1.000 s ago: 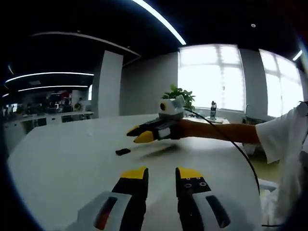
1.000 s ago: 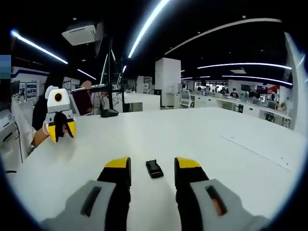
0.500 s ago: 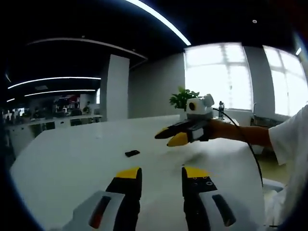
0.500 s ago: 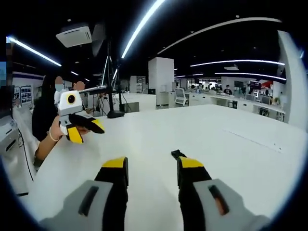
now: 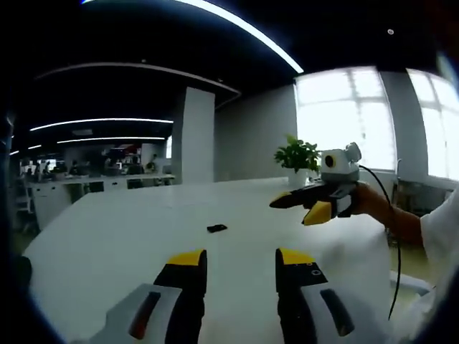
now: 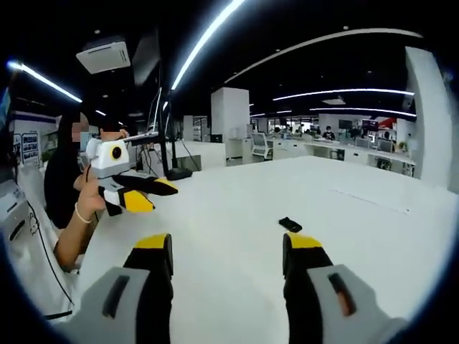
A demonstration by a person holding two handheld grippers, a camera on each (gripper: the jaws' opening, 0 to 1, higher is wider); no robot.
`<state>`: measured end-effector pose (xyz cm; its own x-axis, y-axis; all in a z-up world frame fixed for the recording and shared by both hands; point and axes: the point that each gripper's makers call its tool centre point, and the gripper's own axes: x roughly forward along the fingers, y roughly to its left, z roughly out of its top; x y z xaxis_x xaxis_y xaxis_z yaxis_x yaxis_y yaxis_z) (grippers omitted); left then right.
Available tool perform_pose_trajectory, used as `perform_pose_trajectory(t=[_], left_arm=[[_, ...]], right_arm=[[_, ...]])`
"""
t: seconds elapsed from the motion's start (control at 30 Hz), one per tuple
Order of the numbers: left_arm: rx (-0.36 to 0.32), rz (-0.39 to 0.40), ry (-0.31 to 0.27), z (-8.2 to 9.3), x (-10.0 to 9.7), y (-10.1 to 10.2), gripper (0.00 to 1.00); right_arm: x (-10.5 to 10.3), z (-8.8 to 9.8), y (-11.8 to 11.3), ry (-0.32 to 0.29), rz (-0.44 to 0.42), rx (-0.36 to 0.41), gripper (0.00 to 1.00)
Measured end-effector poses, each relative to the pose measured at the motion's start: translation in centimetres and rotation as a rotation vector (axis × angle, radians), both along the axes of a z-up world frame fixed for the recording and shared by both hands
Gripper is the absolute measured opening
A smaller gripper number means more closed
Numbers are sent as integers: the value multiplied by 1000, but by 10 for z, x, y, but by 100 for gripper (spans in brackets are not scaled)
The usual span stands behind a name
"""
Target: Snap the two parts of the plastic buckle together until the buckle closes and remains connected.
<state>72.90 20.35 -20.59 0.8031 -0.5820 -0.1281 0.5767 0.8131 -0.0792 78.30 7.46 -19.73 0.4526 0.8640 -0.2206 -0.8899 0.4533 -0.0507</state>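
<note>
Jaws: both pairs are standing apart with nothing between them; the left gripper [image 5: 239,266] is rising from the bottom centre of the left gripper view, the right gripper [image 6: 228,251] from the bottom centre of the right gripper view.
Surface: a wide white surface [image 6: 237,208] is filling the middle of both views, bare around the one small dark thing lying on it.
Other gripper: in each view the opposite gripper is hovering above the surface, at centre right of the left gripper view and at centre left of the right gripper view, well apart from the dark piece.
Buckle: the black plastic buckle [image 5: 216,228] is lying on the surface just left of centre in the left gripper view, and just above the right jaw tip [image 6: 290,224] in the right gripper view; it is too small to tell whether it is one part or two joined.
Progress: judging from this, neither gripper is touching the buckle, so either the snapping is finished and the jaws are clear, or gripping is not yet begun; I cannot tell which.
</note>
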Motion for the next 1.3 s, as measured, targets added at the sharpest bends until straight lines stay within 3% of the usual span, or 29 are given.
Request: perform_pose_trajectory(t=[0.1,0.23,0.4,0.53,0.73,0.83,0.97,1.1,1.3], left_arm=[[-21,32,-14,4,-2,3,38],[-58,82,-30,8,0,7,39],[-76,128,-33,10,-1,14,39],[-91,164,-27,10,-5,23,40],[-60,196,-26,7,-10,31,41],[-46,218,-28,6,-12,36,41],[-3,261,-53,10,-13,42,53],[41,313,-154,26,-18,48,48],[87,332,-129,24,-28,51,57]], right_arm=[[1,1,-9,-32,-59,-32,63],[-2,5,-20,-43,-128,5,65],[-16,-11,-37,-51,-205,-95,70],[-30,-17,-43,-61,-242,-95,73],[-39,-6,-67,-66,-360,16,74],[-35,-3,-78,-73,-414,18,74],[-41,5,-84,-57,-458,113,73],[-51,4,-84,-59,-460,98,73],[-59,6,-100,-68,-510,107,73]])
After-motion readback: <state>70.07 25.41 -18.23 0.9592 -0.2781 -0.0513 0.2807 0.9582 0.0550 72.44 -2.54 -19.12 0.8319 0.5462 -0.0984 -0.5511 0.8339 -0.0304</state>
